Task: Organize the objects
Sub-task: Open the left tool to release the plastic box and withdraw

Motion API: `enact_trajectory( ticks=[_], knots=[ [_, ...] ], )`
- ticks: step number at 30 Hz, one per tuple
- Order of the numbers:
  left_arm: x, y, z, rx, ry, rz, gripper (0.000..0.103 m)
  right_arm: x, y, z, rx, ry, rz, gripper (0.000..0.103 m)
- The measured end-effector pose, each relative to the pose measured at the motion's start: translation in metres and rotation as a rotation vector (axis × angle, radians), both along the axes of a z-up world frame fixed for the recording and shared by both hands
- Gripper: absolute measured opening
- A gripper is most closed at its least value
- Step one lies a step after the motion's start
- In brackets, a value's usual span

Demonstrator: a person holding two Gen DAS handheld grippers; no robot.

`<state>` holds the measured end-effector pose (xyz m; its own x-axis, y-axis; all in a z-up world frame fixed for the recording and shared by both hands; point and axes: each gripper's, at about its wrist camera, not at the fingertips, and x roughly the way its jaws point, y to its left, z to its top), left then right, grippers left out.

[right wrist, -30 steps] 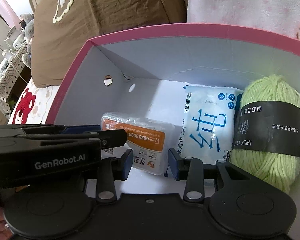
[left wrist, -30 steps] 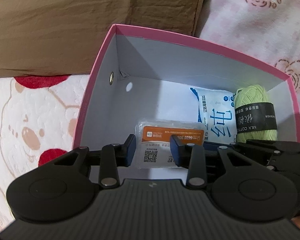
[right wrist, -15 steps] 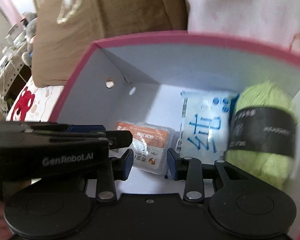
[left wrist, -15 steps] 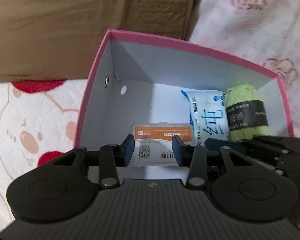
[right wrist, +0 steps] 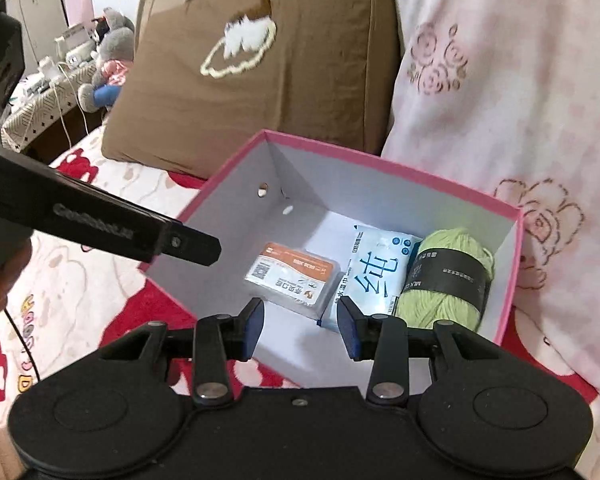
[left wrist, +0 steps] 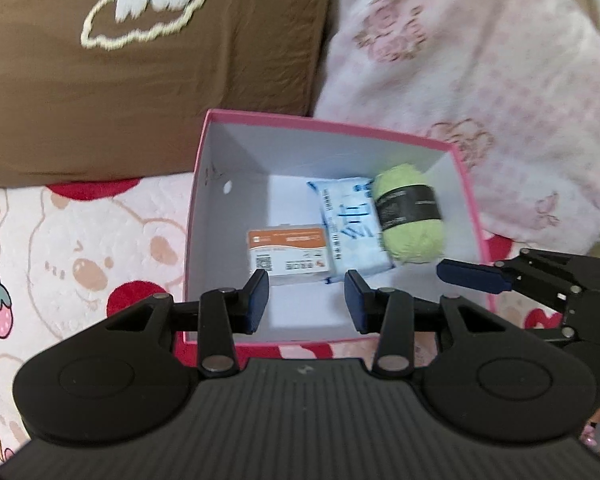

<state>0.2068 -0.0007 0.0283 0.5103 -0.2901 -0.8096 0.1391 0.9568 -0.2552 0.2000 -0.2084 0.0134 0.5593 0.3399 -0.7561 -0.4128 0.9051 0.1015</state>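
Observation:
An open pink box [left wrist: 324, 122] [right wrist: 380, 162] with white walls sits on the bed. In it lie an orange-and-white packet [left wrist: 286, 252] [right wrist: 292, 280], a blue-white wet-wipes pack [left wrist: 352, 224] [right wrist: 374, 276] and a ball of green yarn [left wrist: 410, 216] [right wrist: 448, 280] with a black band. My left gripper [left wrist: 306, 292] hovers above the box's near edge, open and empty. My right gripper [right wrist: 300, 318] hovers beside it, its jaws opening with nothing between them. Each view shows the other gripper's finger from the side [left wrist: 472, 276] [right wrist: 192, 246].
A brown pillow [left wrist: 140, 80] [right wrist: 280, 60] lies behind the box on the left and a pink floral blanket [left wrist: 480, 80] [right wrist: 500, 80] on the right. The bear-print bedsheet [left wrist: 80, 260] spreads to the left. A cluttered table with a plush toy [right wrist: 108, 52] stands far left.
Both grippers have lifted up and back out of the box, so the whole box now shows. The three items lie where they were.

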Motion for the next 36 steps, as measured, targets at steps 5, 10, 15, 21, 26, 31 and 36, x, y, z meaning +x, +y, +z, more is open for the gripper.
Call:
enact_trajectory(
  ticks=[5, 10, 15, 21, 26, 31, 36],
  knots=[
    [-0.021, 0.000, 0.020, -0.021, -0.018, -0.031, 0.041, -0.023, -0.003, 0.021, 0.000, -0.048, -0.005, 0.047],
    [-0.048, 0.005, 0.041, 0.004, -0.062, -0.067, 0.044, -0.051, -0.007, 0.041, -0.112, -0.125, -0.060, 0.061],
    [-0.070, 0.004, 0.051, 0.002, -0.073, -0.090, 0.050, -0.072, -0.018, 0.051, -0.100, -0.135, -0.085, 0.073],
    [-0.086, -0.004, 0.053, -0.011, -0.056, -0.120, 0.063, -0.092, -0.024, 0.057, -0.112, -0.148, -0.105, 0.092],
    [-0.097, -0.010, 0.051, 0.004, -0.051, -0.139, 0.075, -0.104, -0.028, 0.058, -0.121, -0.155, -0.126, 0.092],
    [-0.103, -0.011, 0.042, -0.015, -0.019, -0.152, 0.080, -0.117, -0.028, 0.057, -0.115, -0.164, -0.106, 0.093],
    [-0.109, -0.015, 0.035, -0.007, -0.038, -0.169, 0.086, -0.131, -0.019, 0.050, -0.198, -0.200, -0.068, 0.092]
  ],
)
